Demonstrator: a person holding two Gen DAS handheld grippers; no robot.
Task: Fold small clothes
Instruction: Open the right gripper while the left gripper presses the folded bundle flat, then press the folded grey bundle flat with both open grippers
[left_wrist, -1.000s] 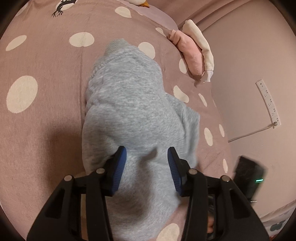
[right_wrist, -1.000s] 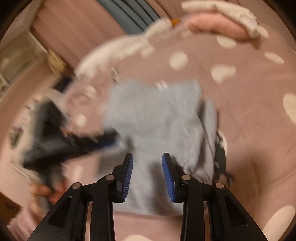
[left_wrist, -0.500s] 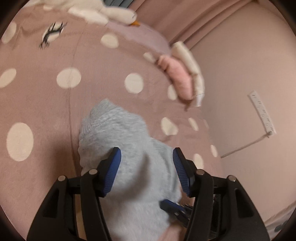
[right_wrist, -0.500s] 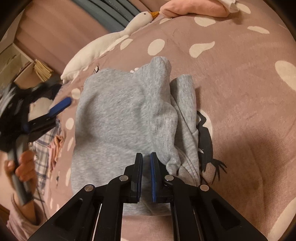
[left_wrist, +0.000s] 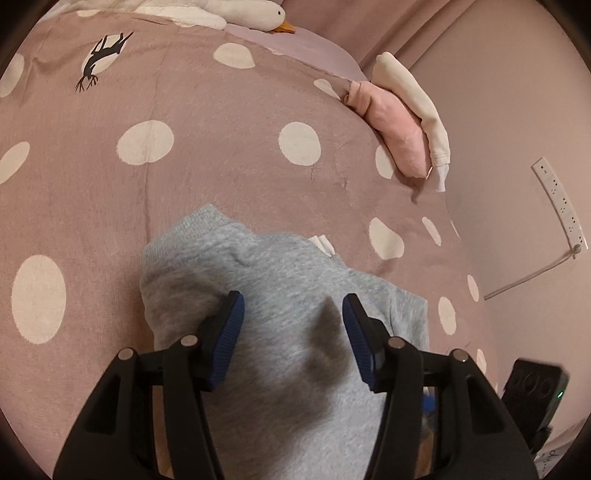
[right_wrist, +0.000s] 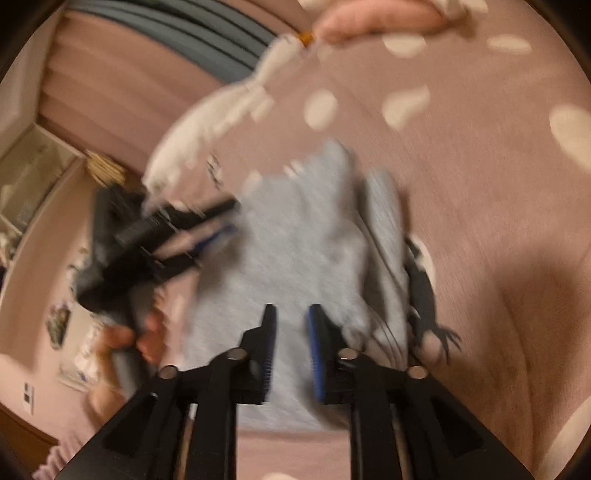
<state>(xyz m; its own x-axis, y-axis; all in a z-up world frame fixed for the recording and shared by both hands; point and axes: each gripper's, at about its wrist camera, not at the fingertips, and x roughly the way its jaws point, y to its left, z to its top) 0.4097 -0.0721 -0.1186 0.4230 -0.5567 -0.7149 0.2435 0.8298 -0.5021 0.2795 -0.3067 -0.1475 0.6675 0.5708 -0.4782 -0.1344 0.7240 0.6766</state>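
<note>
We're mid-fold on the grey top (left_wrist: 280, 295), lying bunched on the near part of the spotted bedspread (left_wrist: 221, 155). Left gripper (left_wrist: 291, 332) hangs over it, jaws apart, gripping nothing. Right gripper (right_wrist: 290, 350) just reopened, nothing pinched. Next we'd grab the right edge and fold it across.

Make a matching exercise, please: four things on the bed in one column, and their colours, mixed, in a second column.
Things:
1. sweater under the left gripper
2. plush goose at the far edge
3. folded garment near the wall
4. bedspread

Colours:
A. dusty pink with cream dots
B. grey
C. plain pink
D. white with an orange beak

Pairs: 1-B, 2-D, 3-C, 4-A
</note>
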